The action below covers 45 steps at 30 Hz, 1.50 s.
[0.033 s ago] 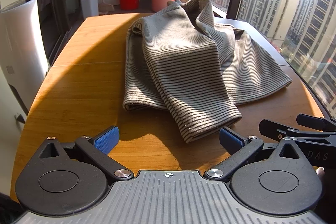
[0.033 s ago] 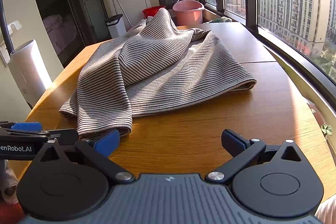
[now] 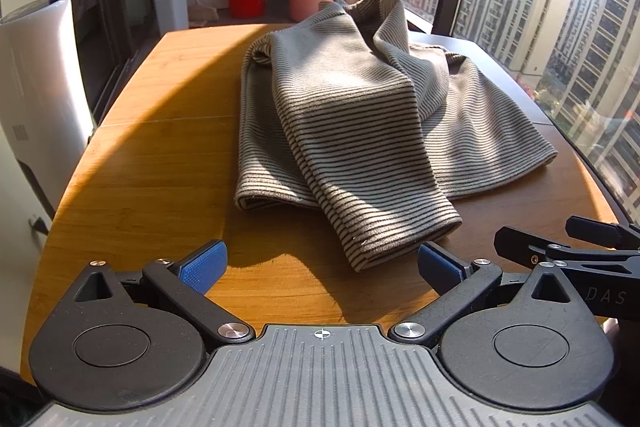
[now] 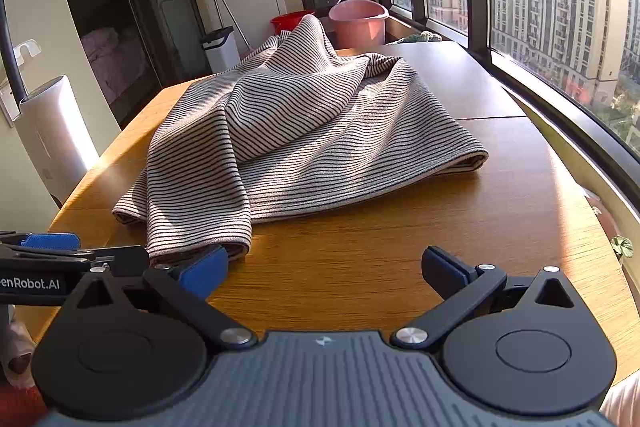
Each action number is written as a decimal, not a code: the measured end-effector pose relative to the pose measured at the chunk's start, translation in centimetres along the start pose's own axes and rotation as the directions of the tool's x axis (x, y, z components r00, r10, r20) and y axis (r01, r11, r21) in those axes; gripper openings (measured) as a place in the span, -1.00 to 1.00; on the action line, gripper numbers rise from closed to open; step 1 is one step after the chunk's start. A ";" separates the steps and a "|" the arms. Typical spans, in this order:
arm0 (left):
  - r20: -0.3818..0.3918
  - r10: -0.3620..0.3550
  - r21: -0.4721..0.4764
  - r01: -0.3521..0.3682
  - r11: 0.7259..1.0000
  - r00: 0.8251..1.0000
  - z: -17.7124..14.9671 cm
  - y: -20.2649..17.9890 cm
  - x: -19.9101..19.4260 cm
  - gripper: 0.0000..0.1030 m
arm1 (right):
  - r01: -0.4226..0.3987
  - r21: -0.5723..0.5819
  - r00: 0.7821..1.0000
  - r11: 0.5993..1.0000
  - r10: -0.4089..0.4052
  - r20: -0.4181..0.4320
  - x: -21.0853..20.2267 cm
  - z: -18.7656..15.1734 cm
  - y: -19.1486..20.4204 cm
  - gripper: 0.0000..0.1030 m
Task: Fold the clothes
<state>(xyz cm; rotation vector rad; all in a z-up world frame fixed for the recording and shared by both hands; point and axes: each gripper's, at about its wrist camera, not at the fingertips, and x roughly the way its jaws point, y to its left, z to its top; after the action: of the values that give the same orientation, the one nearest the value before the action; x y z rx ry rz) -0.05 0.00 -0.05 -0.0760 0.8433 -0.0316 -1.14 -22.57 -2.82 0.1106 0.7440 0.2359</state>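
Garment: striped sweater (image 3: 360,131) lies rumpled on wooden table (image 3: 152,163), one sleeve flopped toward the near edge | Left gripper (image 3: 322,263): fingers apart, empty, just short of sleeve cuff (image 3: 396,239) | Right gripper (image 4: 324,269): fingers apart, empty, beside the cuff | Step: approach, folding judged not begun | Next: likely spread the garment flat first.

Left wrist view: mounted low behind left tool (image 3: 322,263), facing forward along worktop (image 3: 160,155) toward far buckets, close to near edge. Right wrist view: same low mounting behind right tool (image 4: 324,265), alongside, angled slightly left. Shared: striped garment (image 3: 360,131), worktop, window wall, each other's tool.
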 end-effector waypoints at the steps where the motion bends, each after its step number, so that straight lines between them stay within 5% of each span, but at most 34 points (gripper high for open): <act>1: 0.000 0.002 0.001 -0.002 1.000 1.000 0.0 0.0 0.0 1.00 | 0.001 -0.001 1.000 1.000 -0.001 0.000 0.0 0.0 0.0 1.00; 45: -0.028 0.013 -0.010 -0.013 1.000 1.000 -0.4 0.3 0.5 1.00 | 0.031 -0.020 0.999 0.999 -0.032 -0.038 0.3 0.2 0.4 1.00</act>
<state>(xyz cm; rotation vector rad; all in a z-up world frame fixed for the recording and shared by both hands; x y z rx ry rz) 0.00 0.22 -0.70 -0.0797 0.8723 -0.0166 -0.88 -22.11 -2.81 0.0763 0.7811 0.2158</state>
